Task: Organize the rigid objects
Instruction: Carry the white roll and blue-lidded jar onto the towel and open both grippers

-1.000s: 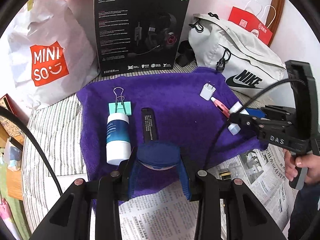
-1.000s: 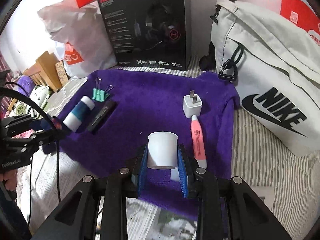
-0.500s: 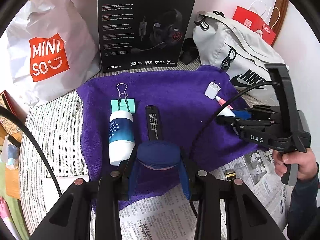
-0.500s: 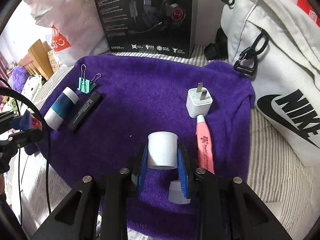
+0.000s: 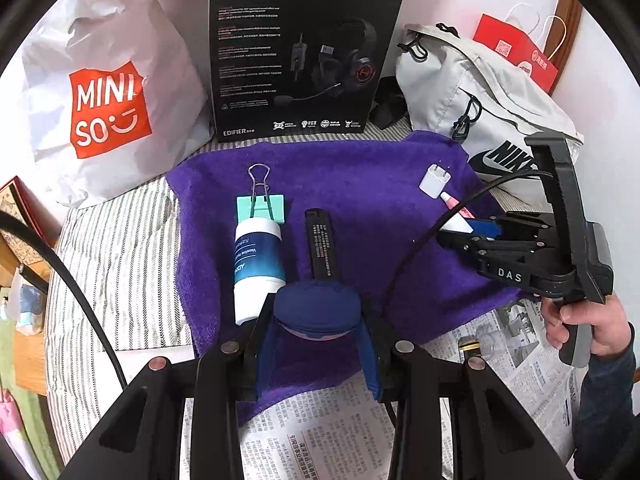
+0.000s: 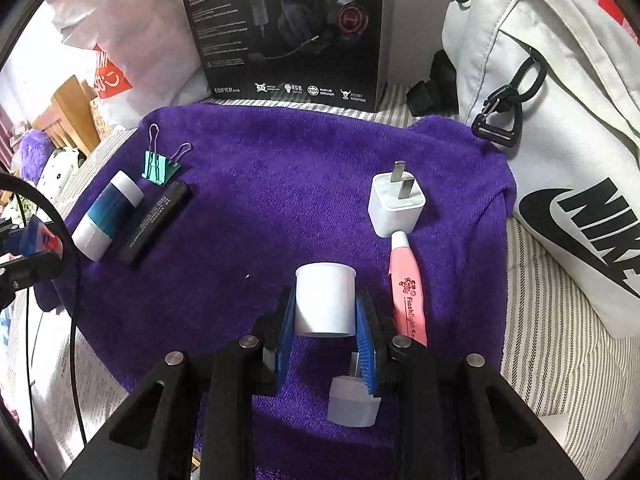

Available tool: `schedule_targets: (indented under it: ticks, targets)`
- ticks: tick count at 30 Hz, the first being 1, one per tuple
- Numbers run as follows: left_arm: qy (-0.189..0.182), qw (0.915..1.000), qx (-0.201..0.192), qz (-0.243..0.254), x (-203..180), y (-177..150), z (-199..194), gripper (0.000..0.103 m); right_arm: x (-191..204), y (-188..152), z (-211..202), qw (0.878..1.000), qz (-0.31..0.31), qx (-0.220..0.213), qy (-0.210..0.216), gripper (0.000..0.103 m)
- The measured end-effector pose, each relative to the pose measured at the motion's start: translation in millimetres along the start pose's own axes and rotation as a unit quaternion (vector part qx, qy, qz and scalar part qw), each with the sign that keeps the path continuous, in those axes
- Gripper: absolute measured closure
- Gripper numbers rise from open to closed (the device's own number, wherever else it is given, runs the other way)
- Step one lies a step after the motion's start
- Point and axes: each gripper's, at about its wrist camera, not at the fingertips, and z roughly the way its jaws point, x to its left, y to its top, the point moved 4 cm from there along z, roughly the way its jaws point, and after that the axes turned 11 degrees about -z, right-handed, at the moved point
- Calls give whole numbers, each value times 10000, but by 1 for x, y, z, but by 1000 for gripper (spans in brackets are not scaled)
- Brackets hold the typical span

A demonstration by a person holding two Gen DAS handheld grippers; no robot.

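A black headset box (image 5: 304, 52) stands upright at the back, with a white shopping bag (image 5: 104, 96) on one side of it and a pale sports bag (image 6: 552, 128) on the other. In front of them a purple towel (image 6: 280, 200) lies spread over striped bedding (image 5: 116, 264), with newspaper (image 5: 320, 432) at its near edge.

On the towel, a white and blue bottle (image 5: 258, 268) lies on its side, its far end touching a green binder clip (image 5: 262, 206). Just beside the bottle lies a flat black bar (image 5: 322, 246). Well apart from these 3, a white plug adapter (image 6: 396, 202) sits with its 2 prongs up, and a pink pen (image 6: 408, 292) lies with its tip touching the adapter.

The left gripper (image 5: 318, 334) is clamped on a dark blue round lid (image 5: 318, 308), which sits between its blue pads above the towel's near part, by the bottle's end. The right gripper (image 6: 326, 312) has a small white cup (image 6: 325, 300) between its pads; its jaws are opening, and the pads look to be at the cup's sides, though I cannot tell whether they press on it. The cup is close over the towel, just beside the pink pen. Below the gripper a small translucent cap (image 6: 354, 400) lies on the towel. A hand (image 5: 588, 324) holds the right gripper's handle.
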Motion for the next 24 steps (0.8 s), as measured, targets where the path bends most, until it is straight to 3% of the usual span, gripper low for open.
schedule_targets:
  ticks: [5, 16, 24]
  targets:
    - [2, 10000, -7, -24, 2, 0, 0, 69, 3, -3, -4, 9999, -84, 0, 94, 63]
    - [56, 10000, 18, -11, -4, 2, 7, 69, -6, -14, -49, 9995, 77, -294, -58, 59]
    - [73, 9995, 290, -70, -11, -1, 33, 69, -16, -41, -80, 9981, 396, -477, -43, 59]
